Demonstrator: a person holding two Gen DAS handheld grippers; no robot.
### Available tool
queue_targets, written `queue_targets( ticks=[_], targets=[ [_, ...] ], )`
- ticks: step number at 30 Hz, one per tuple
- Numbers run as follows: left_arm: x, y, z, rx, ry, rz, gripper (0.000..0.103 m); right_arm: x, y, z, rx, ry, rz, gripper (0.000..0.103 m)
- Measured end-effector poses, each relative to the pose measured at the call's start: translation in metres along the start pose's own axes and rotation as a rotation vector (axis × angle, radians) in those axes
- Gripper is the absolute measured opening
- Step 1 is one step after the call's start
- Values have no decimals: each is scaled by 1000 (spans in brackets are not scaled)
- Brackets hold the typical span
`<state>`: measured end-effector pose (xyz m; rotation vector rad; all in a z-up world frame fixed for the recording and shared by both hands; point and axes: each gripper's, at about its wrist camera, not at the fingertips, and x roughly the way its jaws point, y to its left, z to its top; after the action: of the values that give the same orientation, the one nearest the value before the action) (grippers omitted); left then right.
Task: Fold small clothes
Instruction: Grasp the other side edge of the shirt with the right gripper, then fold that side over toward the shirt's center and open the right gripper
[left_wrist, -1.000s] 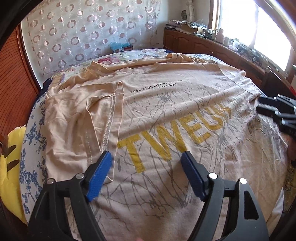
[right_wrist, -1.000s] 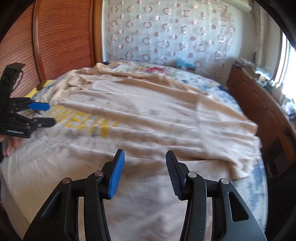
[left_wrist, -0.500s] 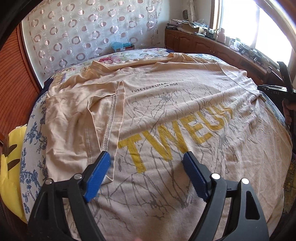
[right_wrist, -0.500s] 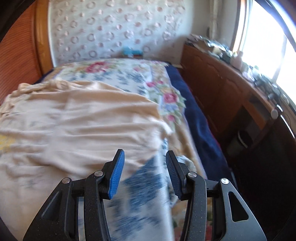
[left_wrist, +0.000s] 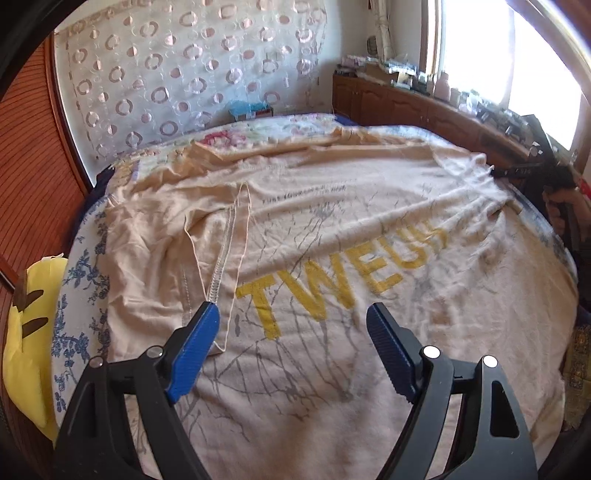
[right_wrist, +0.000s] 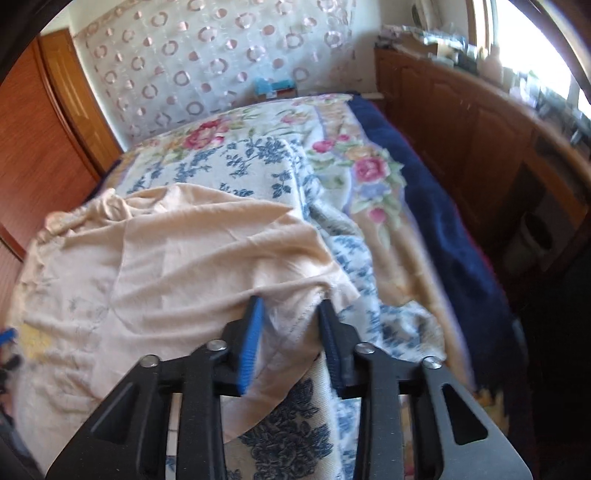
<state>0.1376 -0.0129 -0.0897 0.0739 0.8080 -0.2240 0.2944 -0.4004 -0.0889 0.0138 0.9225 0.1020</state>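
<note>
Your right gripper (right_wrist: 291, 308) has just been closing its jaws around the hemmed edge of the beige T-shirt (right_wrist: 192, 251), which lies on the bed's blue-flowered cover (right_wrist: 258, 162).

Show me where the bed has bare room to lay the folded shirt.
Free: flowered bedspread between the beige T-shirt and the circle-patterned curtain, plus the strip beside the blue blanket. Crowded: the shirt covers the rest; yellow pillow borders the left edge.

Black grippers (left_wrist: 291, 317), blue ribbed jaws.
</note>
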Motion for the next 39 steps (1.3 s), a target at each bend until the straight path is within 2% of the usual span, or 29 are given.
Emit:
queue_targets(
  ticks=[1, 2, 7, 10, 12, 14, 15, 17, 18, 19, 20, 21, 22, 25, 29, 33, 39],
  targets=[
    [-8, -2, 0, -11, -19, -15, 82, -1, 1, 1, -23, -12, -28, 5],
    [-15, -3, 0, -18, -36, -26, 82, -2, 3, 3, -34, -21, -22, 2],
    [-47, -7, 0, -50, -102, -42, 82, -35, 22, 10, -68, -130, 10, 1],
    [-60, -9, 1, -45, -133, -38, 82, -51, 49, 21, -125, -172, 55, 1],
    [-68, -8, 1, -54, -164, -47, 82, -65, 81, 27, -187, -197, 92, 1],
    [-73, -5, 1, -70, -178, -41, 82, -74, 113, 32, -229, -217, 157, 1],
    [-74, -4, 1, -73, -180, -37, 82, -82, 135, 34, -232, -222, 233, 1],
    [-76, -2, 1, -82, -184, -37, 82, -90, 164, 34, -251, -234, 295, 1],
    [-77, -2, 1, -84, -184, -35, 82, -94, 182, 33, -272, -241, 319, 3],
    [-77, -1, 0, -84, -182, -30, 82, -96, 198, 32, -293, -243, 342, 15],
    [-77, 0, -1, -83, -180, -26, 82, -95, 206, 33, -304, -242, 355, 36],
    [-77, 1, -2, -84, -179, -22, 82, -95, 216, 32, -318, -240, 362, 44],
    [-77, 2, -3, -87, -178, -17, 82, -94, 220, 31, -326, -241, 358, 46],
    [-78, 4, -6, -97, -180, -17, 82, -90, 223, 25, -360, -230, 313, 46],
    [-77, 2, -9, -100, -176, -26, 82, -72, 207, 9, -358, -169, 249, 46],
    [-77, -5, -11, -84, -178, -22, 82, -57, 188, -20, -344, -101, 234, 46],
    [-77, -13, -12, -70, -174, -33, 82, -42, 189, -63, -388, -12, 200, 36]
  ],
)
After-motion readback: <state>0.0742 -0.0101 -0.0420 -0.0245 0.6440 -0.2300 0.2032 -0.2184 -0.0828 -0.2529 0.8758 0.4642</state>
